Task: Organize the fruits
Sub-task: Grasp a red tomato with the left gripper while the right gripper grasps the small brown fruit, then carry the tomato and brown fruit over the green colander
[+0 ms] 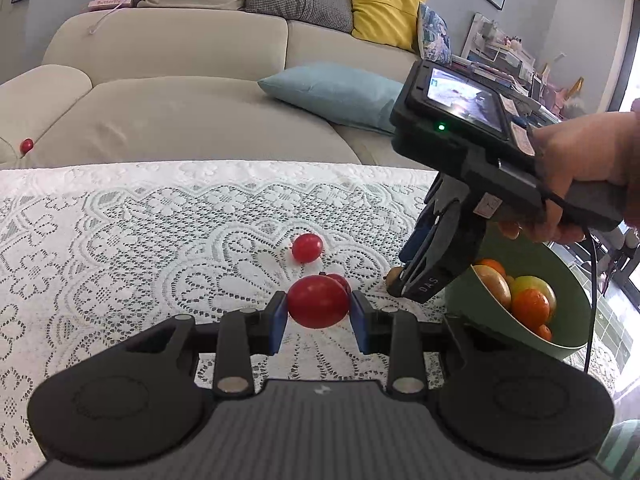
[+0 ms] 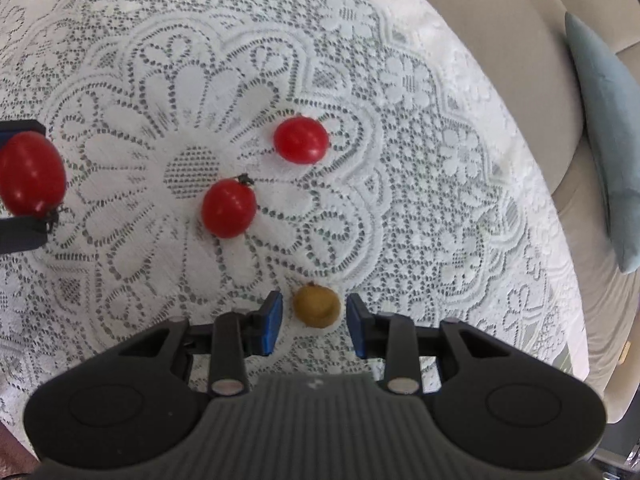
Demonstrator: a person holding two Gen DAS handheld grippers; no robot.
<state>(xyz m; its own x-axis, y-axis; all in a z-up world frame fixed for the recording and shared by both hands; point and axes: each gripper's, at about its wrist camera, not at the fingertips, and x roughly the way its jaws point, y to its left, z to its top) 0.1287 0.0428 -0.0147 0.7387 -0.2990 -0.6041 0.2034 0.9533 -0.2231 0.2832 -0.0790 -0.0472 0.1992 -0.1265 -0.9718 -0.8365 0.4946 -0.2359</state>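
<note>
My left gripper (image 1: pixel 319 312) is shut on a red cherry tomato (image 1: pixel 318 301), held just above the lace cloth; it also shows at the left edge of the right wrist view (image 2: pixel 31 174). Two more red tomatoes lie on the cloth (image 2: pixel 301 139) (image 2: pixel 228 208); in the left wrist view one lies farther off (image 1: pixel 307 247) and one peeks out behind the held one (image 1: pixel 340 280). My right gripper (image 2: pixel 315 316) is open, its blue pads on either side of a small yellow-brown fruit (image 2: pixel 317 305) on the cloth, not touching it. The right gripper (image 1: pixel 400 284) points down beside the green bowl.
A green bowl (image 1: pixel 576 320) with oranges and yellow fruit stands at the right on the lace-covered table (image 1: pixel 120 240). A beige sofa (image 1: pixel 180 112) with a blue cushion (image 1: pixel 336 92) lies beyond the table's far edge. A red ball (image 1: pixel 27 145) rests on the sofa.
</note>
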